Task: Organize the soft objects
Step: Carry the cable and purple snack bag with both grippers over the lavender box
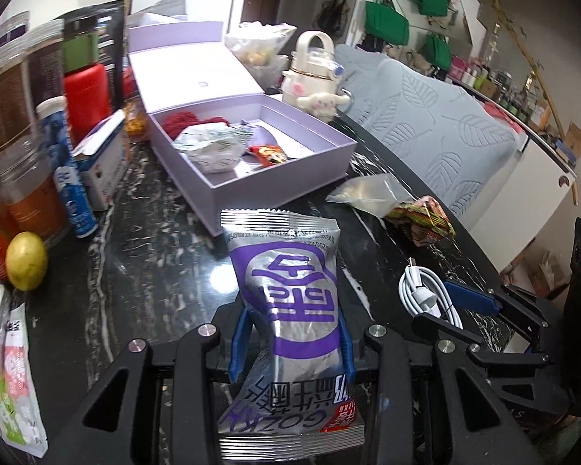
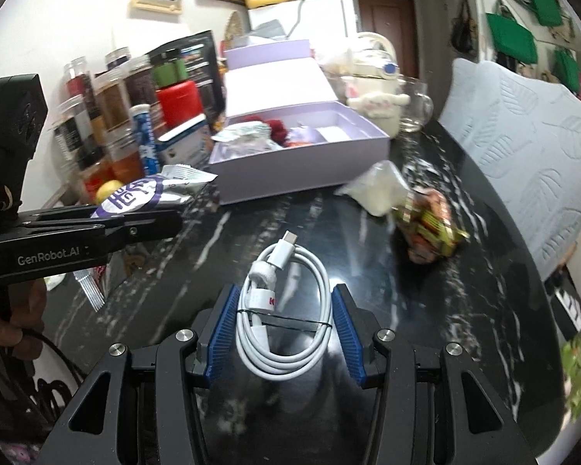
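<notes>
You had the left gripper [image 1: 290,343] pinching the silver packet [image 1: 286,302] across its middle, held above the black counter [image 1: 151,271] short of the lilac box [image 1: 251,162], while the right gripper [image 2: 284,335] was clamped on the coiled white cable [image 2: 286,302], also clear of the counter. This looked like the carry stage, both loads on their way to the box near the counter's far edge. Next you needed to bring each over the open box, already part filled, and only then spread the jaws.

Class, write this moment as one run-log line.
left gripper: shut on snack packet | right gripper: shut on white cable | lilac box: open, partly filled | both above black table
</notes>
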A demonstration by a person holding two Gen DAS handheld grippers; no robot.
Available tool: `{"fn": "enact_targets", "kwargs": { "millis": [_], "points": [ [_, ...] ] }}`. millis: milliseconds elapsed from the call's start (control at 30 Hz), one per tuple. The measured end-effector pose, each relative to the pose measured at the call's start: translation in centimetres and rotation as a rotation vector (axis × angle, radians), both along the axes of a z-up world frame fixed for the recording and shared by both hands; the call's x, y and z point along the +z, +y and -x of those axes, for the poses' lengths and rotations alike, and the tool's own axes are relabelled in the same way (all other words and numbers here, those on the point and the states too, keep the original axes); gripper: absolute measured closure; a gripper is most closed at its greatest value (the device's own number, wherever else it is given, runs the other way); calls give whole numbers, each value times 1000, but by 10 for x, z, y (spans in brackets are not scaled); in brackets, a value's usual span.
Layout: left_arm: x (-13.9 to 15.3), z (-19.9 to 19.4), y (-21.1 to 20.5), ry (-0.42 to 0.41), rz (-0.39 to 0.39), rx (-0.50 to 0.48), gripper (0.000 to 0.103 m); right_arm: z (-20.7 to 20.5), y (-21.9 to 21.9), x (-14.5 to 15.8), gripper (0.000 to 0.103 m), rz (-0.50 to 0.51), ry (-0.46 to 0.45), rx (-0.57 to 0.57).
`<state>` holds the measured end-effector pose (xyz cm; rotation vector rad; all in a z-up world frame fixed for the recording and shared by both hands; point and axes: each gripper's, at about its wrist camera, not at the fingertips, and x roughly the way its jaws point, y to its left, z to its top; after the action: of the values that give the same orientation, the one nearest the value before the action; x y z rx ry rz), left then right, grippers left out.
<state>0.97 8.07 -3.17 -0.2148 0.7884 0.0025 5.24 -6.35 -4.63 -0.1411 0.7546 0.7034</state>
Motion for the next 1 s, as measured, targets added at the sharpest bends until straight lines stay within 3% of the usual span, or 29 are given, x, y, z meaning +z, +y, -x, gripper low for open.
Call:
{"fn": "enact_targets", "kwargs": {
  "millis": [500, 1000],
  "points": [
    [24, 1, 38, -63, 10, 79, 66, -12, 46, 18, 55, -9, -34, 136],
    [59, -23, 60, -157, -17, 93, 66, -43, 72, 59, 55, -18, -128, 165]
  ]
}}
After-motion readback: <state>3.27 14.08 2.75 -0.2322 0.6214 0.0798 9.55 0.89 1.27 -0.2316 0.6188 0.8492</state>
